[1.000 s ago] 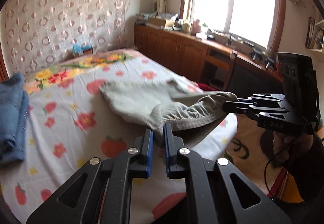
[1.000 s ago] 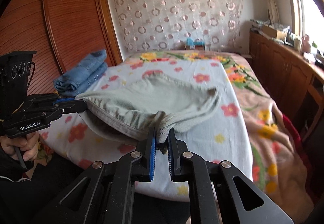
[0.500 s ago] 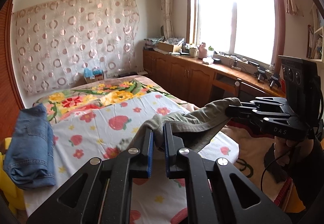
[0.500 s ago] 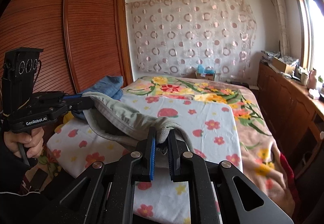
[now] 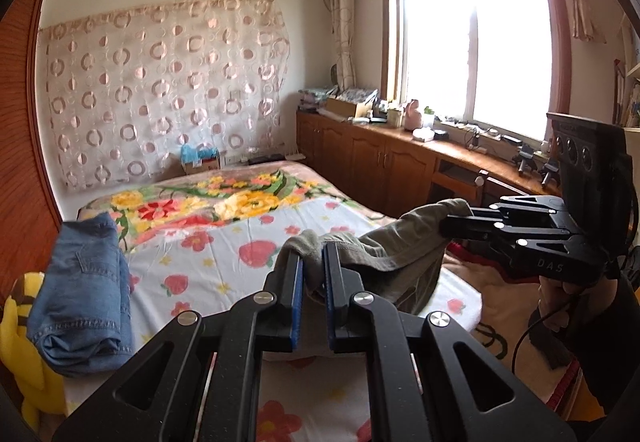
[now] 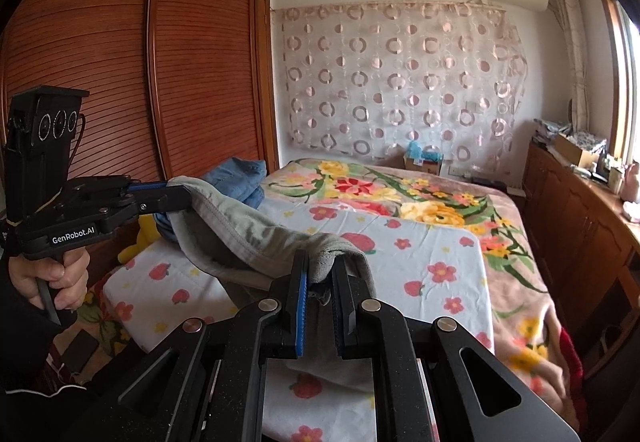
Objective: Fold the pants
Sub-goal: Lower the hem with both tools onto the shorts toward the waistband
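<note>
Daylight from the window falls across a bed [image 5: 224, 266] covered with a strawberry-print sheet; folded blue jeans [image 5: 86, 294] lie at its far side by the wardrobe. Over the near edge of the bed hang the grey-green pants [image 5: 396, 254], lifted clear of the sheet. The left tool [image 5: 311, 274] pinches one bunch of the edge with its jaws nearly together, and the right tool [image 6: 320, 278] clamps another bunch likewise, so the cloth sags in a loose band between them. Each grip looks shallow, just a small gather of fabric near the fingertips. A sharp tug or shake could pull that gather free from one side and drop the pants in a heap. Spreading both tools unevenly would likely lay the garment down twisted, spoiling the fold.
</note>
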